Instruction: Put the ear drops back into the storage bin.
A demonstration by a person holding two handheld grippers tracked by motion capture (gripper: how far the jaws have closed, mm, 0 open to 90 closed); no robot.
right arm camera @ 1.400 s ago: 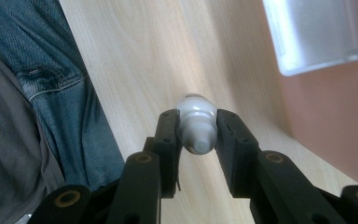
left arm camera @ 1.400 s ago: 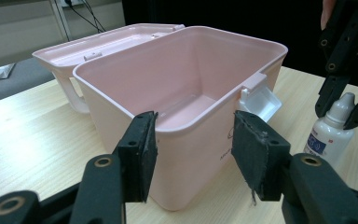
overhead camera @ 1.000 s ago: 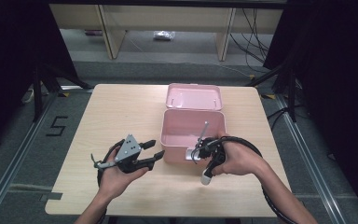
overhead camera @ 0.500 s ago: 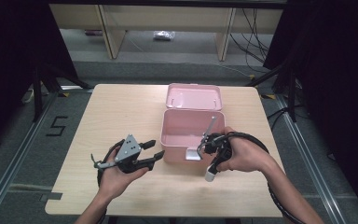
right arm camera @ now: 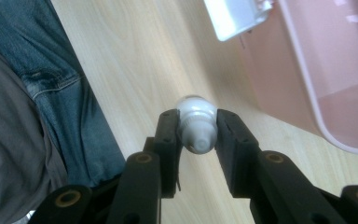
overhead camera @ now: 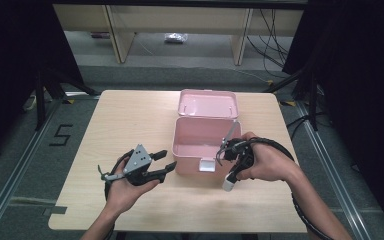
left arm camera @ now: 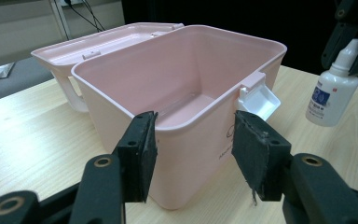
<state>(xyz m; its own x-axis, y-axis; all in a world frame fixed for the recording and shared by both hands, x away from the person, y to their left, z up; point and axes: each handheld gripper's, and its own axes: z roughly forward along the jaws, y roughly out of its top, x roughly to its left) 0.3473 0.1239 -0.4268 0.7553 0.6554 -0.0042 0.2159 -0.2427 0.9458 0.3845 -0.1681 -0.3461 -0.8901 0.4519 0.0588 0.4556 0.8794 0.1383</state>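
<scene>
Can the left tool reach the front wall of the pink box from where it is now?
Probably yes. The left tool is open and faces the pink box directly, with nothing between them. The right tool holds the white bottle off to the side.

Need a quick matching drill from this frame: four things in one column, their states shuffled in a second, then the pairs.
Things:
1. pink box
2. white bottle
3. left tool
4. white latch

States:
A. jaws apart, nothing between them
B. lid swung back, nothing inside
C. clamped by its neck between the right tool's jaws
D. sticking out from the box's front wall

Pairs: 1-B, 2-C, 3-A, 4-D
</scene>
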